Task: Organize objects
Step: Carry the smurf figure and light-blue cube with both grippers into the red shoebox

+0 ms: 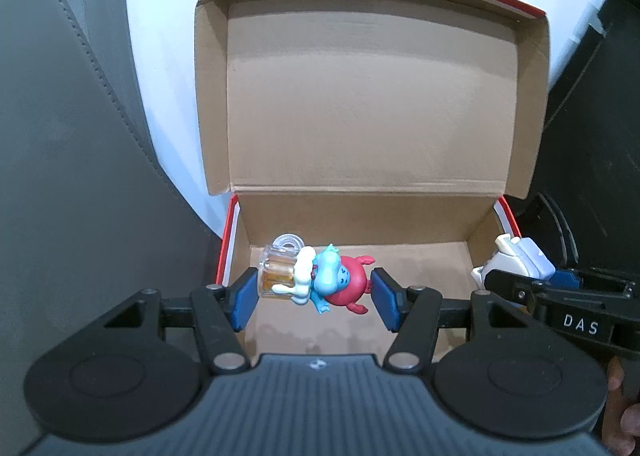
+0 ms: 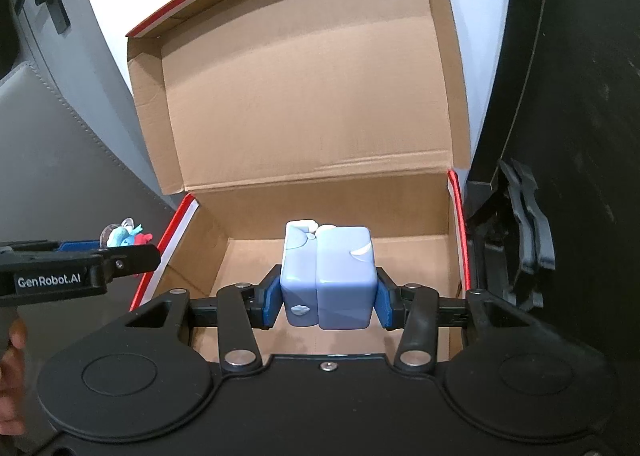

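Two tongs | left (image 1: 314, 296) grips figurine (image 1: 320, 280) | right (image 2: 328, 296) grips cube (image 2: 328, 280)

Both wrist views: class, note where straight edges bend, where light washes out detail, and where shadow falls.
Left wrist view: the cardboard box lid edges bow outward, the white surface behind is blown out. Right wrist view: the same bowing, the dark right edge loses detail, and shadow lies on the box floor under the pale blue cube toy.

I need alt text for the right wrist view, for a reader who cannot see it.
The right gripper holds a pale blue cube-shaped toy between its blue pads, above an open cardboard box with red edges and its lid raised. At the left edge, the left gripper carries a small blue and red figurine.
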`<action>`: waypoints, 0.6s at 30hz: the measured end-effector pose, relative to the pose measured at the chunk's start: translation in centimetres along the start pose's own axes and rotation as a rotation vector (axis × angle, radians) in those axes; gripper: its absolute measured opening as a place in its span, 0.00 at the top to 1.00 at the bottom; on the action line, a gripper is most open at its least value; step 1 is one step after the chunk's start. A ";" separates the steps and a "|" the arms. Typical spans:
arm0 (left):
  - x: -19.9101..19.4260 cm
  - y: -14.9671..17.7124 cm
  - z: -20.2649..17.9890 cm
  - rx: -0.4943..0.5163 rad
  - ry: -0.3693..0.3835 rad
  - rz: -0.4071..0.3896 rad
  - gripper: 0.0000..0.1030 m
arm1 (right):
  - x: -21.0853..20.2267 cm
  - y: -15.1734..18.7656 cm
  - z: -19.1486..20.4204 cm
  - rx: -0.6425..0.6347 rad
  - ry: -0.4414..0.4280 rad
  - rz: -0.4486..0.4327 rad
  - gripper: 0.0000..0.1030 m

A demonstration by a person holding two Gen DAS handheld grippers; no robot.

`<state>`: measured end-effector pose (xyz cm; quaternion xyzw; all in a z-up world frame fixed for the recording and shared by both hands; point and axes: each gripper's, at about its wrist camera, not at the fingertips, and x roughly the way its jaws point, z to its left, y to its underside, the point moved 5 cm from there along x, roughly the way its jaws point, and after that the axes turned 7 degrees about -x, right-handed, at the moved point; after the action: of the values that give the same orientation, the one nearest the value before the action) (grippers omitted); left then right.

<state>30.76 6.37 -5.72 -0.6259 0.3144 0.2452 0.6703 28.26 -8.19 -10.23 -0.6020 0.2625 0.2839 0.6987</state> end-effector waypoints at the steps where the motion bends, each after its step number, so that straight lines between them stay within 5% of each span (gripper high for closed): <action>1: 0.2 -0.2 0.0 -0.002 -0.002 0.000 0.43 | 0.2 -0.2 -0.1 0.001 -0.002 0.001 0.57; 18: 5.2 -1.7 1.0 -0.047 -0.048 0.037 0.43 | 5.1 -1.9 -0.6 0.002 -0.064 0.041 0.57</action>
<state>35.66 6.83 -8.31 -0.6295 0.3040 0.2800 0.6579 33.20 -8.60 -12.61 -0.5862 0.2526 0.3170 0.7015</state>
